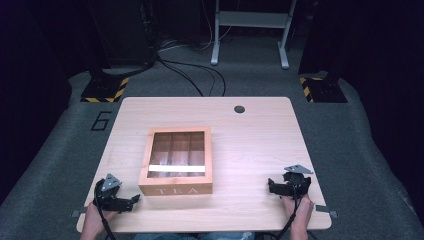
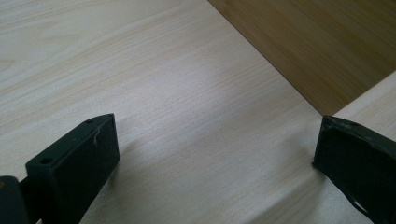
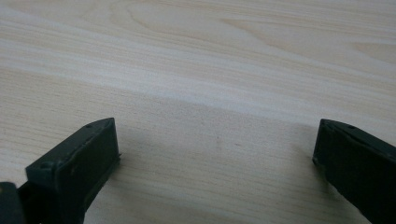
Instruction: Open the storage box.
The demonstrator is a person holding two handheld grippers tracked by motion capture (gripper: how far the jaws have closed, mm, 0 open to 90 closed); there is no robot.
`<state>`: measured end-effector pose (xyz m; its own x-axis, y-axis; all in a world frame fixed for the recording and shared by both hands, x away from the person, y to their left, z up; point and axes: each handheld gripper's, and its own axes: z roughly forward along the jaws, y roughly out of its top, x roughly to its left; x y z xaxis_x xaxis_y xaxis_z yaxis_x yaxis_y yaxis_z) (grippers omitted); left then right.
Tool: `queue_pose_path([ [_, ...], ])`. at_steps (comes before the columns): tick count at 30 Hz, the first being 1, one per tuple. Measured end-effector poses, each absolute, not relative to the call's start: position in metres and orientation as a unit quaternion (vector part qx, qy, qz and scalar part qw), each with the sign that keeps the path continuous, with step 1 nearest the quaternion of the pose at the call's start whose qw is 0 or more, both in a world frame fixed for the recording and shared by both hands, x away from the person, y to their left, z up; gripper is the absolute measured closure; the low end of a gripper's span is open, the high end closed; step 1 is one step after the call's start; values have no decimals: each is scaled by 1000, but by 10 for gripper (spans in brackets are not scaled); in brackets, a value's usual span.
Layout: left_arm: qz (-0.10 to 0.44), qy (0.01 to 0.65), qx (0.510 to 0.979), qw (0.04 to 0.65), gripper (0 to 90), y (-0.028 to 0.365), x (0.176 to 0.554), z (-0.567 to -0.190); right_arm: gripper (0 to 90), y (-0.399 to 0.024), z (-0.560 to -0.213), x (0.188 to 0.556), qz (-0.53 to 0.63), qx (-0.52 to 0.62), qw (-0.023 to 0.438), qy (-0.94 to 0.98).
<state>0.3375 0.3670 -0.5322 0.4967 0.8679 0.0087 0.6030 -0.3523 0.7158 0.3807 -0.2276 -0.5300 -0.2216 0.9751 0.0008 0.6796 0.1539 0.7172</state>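
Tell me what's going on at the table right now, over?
Left hand-held gripper open, empty, beside the tea box. Right hand-held gripper open, empty, on bare table. Tea box lid shut, untouched. Nothing in the way.

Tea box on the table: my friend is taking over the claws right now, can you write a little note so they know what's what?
Left claw: open, holding nothing, resting low on the table just left of the tea box.
Right claw: open, holding nothing, near the table's right front corner, well apart from the box.
Tea box: in the middle of the table, lid shut, the word TEA facing you. Through the clear lid you can see dividers; whether anything lies inside is hard to tell.
Done: nothing visible yet; the box is untouched.
Left: probably bring the claws to the box and open its lid.
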Motion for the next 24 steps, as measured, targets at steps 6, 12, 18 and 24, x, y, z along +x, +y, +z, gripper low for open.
queue_pose_path([
  [6, 201, 461, 796, 336, 0, 367, 338, -533, 0, -228, -530, 381, 305, 570, 244, 723],
  [12, 198, 461, 798, 335, 0, 367, 338, -532, 0, -227, -530, 381, 306, 572, 244, 721],
  [18, 197, 457, 799, 337, 0, 367, 339, -532, 0, -227, -530, 381, 306, 573, 244, 721],
  [24, 199, 461, 798, 334, 3, 365, 339, -532, 0, -227, -530, 381, 305, 574, 245, 719],
])
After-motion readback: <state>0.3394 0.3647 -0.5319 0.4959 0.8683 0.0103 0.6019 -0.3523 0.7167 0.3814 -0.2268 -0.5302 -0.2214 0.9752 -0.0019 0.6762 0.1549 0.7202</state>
